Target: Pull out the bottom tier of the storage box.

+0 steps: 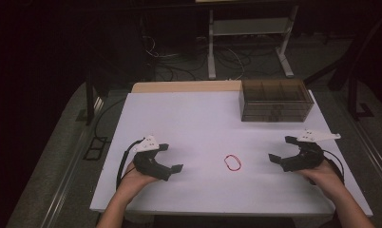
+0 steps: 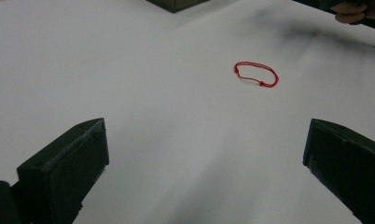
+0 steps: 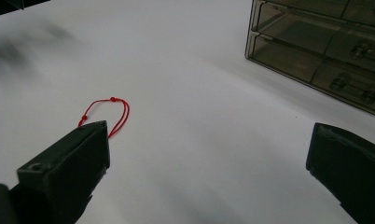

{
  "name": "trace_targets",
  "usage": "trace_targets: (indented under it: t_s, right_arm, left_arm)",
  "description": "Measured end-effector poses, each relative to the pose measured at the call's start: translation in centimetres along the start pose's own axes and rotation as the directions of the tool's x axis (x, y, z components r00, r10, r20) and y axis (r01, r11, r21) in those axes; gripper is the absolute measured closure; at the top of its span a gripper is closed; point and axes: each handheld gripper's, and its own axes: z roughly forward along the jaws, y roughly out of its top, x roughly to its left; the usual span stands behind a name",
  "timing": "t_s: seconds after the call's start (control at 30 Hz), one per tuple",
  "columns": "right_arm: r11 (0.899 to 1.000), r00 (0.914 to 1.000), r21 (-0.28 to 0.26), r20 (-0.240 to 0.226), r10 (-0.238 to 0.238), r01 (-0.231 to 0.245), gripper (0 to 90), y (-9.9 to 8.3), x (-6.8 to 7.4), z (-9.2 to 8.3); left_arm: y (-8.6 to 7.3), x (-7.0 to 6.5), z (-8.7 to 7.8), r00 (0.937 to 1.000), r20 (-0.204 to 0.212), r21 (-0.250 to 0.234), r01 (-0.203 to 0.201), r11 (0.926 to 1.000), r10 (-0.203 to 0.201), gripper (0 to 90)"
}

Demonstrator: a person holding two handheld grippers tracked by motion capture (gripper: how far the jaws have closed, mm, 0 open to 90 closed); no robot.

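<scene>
- Left gripper [image 1: 169, 157] at lower left of the high view, held in a hand [image 1: 134, 176], jaws spread wide, holding nothing.
- Right gripper [image 1: 283, 148] at lower right, in the other hand [image 1: 324, 174], jaws likewise spread and holding nothing.
- Red loop [image 1: 233, 162] flat on the white table [image 1: 189, 118], lower centre, between the two grippers and apart from both.
- Same loop right of centre in the left gripper view [image 2: 256, 74]; partly behind the left-hand jaw in the right gripper view [image 3: 107, 113].
- Smoky clear drawer box [image 1: 276, 100] at upper right of the table, drawers closed.
</scene>
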Motion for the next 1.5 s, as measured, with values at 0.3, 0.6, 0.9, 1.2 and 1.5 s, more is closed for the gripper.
trace_targets:
  t_s: [0.3,0.6,0.9,1.2,1.5]
  right_arm:
    - [1.0,0.9999,0.022,0.001,-0.017,0.017,0.0,0.1,0.1,0.6]
    - [1.0,0.9999,0.017,0.001,-0.012,0.012,0.0,0.4,-0.2,0.6]
    - [1.0,1.0,0.016,-0.001,-0.007,0.007,0.0,0.7,-0.4,0.8]
    - [1.0,0.9999,0.013,-0.004,0.011,-0.011,0.0,0.7,-0.9,0.9]
    - [1.0,0.9997,0.013,0.002,0.022,-0.022,0.0,0.9,-1.3,1.0]
  left_arm:
    - [0.0,-0.1,0.1,0.9999,-0.002,0.004,-0.017,0.9999,0.017,0.0]
    - [0.0,-0.1,0.1,0.9998,-0.004,-0.002,-0.019,0.9998,0.019,0.0]
    - [-0.1,-0.1,0.1,0.9999,-0.008,-0.009,-0.014,0.9999,0.014,0.0]
    - [-0.1,-0.1,0.1,0.9999,-0.01,-0.009,-0.014,0.9999,0.014,0.0]
    - [-0.1,-0.2,0.2,0.9999,-0.005,-0.01,-0.013,0.9999,0.013,0.0]
